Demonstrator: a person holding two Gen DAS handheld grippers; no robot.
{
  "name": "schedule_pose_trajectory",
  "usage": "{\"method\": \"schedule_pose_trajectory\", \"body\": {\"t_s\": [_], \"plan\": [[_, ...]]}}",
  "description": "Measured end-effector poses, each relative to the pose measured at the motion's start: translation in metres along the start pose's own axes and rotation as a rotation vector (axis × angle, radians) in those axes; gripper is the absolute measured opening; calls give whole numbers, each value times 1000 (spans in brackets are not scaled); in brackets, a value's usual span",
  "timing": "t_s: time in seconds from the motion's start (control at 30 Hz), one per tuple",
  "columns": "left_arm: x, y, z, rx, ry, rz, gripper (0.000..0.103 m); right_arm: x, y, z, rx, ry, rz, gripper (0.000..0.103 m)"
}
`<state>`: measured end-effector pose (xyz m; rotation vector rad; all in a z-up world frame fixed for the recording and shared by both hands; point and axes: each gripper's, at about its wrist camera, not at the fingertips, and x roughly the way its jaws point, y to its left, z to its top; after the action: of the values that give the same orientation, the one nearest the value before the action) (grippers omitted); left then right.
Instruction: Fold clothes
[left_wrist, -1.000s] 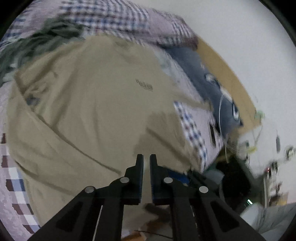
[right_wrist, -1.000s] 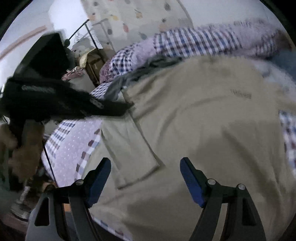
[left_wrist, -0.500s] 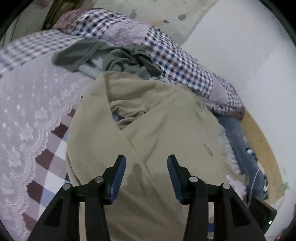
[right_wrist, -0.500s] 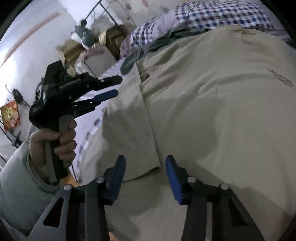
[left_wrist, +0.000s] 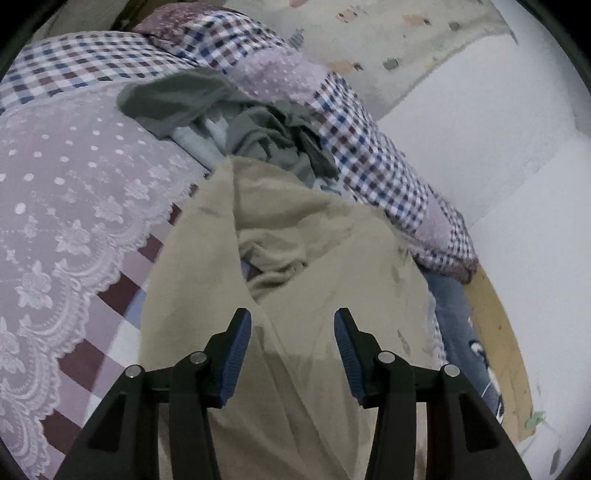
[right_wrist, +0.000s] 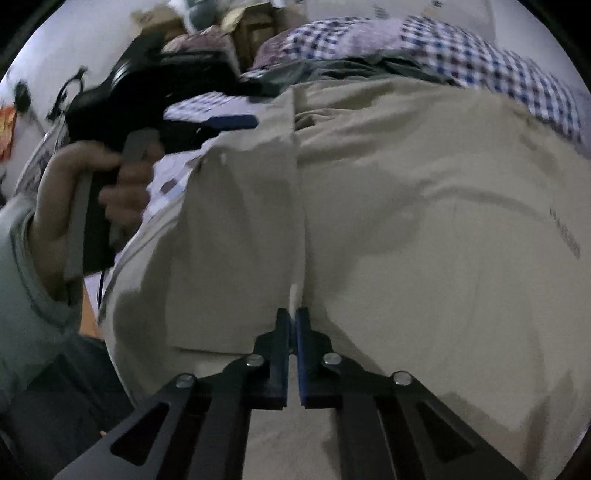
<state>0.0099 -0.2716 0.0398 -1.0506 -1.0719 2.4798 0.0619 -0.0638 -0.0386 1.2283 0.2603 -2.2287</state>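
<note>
Two grippers work a tan shirt (right_wrist: 424, 229) spread on a bed (left_wrist: 74, 206). Right gripper (right_wrist: 293, 321) has its jaws pinched together on the edge of the folded-in sleeve panel, near the hem. Left gripper (left_wrist: 292, 332) hovers over the shirt with jaws spread wide, holding nothing. To fold well, the left should likely take the same edge up by the shoulder, so both lift evenly. Small dark chest lettering (right_wrist: 565, 232) is too blurred to read.

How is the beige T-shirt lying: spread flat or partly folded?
Partly folded: the beige T-shirt has one side flap turned over its body, ending in a straight edge.
</note>
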Motion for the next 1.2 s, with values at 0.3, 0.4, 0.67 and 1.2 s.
{"method": "schedule_pose_trajectory", "body": {"t_s": [0.3,0.4,0.67,1.2], "plan": [[-23,34,23,-157,-111,-3,50,-66,-31,69,-31,-56,-61,0],[-25,36,29,-165,-124,-3,50,-86,-48,98,-46,-74,-110,0],[-17,30,30,-136,-97,31,50,-137,-127,145,-5,-106,-285,0],[53,-48,1,418,71,304,50,-136,-354,106,352,-52,-517,0]]}}
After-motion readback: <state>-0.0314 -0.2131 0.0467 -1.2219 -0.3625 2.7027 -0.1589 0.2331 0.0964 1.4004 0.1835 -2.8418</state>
